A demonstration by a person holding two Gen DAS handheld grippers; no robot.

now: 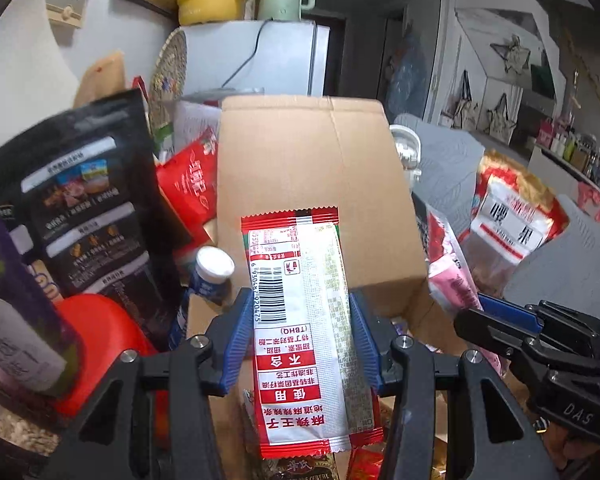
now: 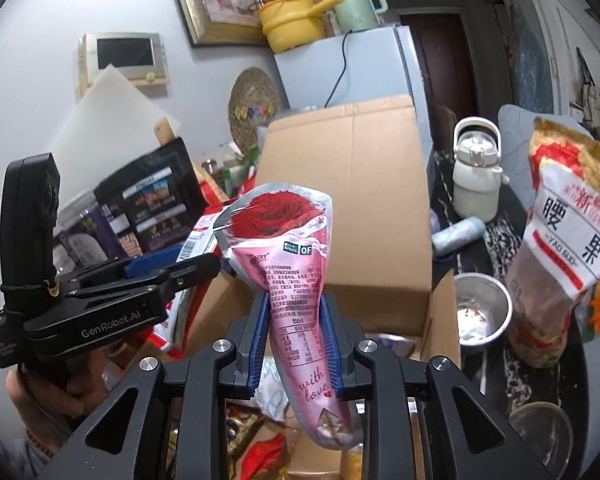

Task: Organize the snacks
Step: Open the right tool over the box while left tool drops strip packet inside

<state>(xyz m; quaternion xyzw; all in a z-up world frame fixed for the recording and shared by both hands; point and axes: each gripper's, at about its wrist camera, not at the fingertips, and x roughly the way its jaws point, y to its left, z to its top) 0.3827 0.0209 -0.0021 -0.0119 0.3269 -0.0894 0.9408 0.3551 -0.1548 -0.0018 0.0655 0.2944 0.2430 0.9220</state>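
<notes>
My left gripper [image 1: 299, 322] is shut on a flat red-and-white snack packet [image 1: 296, 280] with a barcode, held upright above an open cardboard box [image 1: 316, 168]. My right gripper [image 2: 295, 322] is shut on a pink pouch [image 2: 288, 248] printed with a red rose, also over the cardboard box [image 2: 352, 184]. In the left wrist view the right gripper [image 1: 500, 312] shows at the right edge with the pink pouch [image 1: 450, 276] in it. In the right wrist view the left gripper [image 2: 172, 266] comes in from the left, held by a person's hand [image 2: 40, 396], with its red-and-white packet [image 2: 198, 240].
A black snack bag [image 1: 88, 204], a red bag [image 1: 192, 184], a small white-capped bottle [image 1: 212, 272] and a red lid [image 1: 100, 340] crowd the box's left. On the right stand a cashew bag [image 2: 568, 240], a metal bowl [image 2: 484, 308] and a white flask [image 2: 476, 172]. More packets lie inside the box.
</notes>
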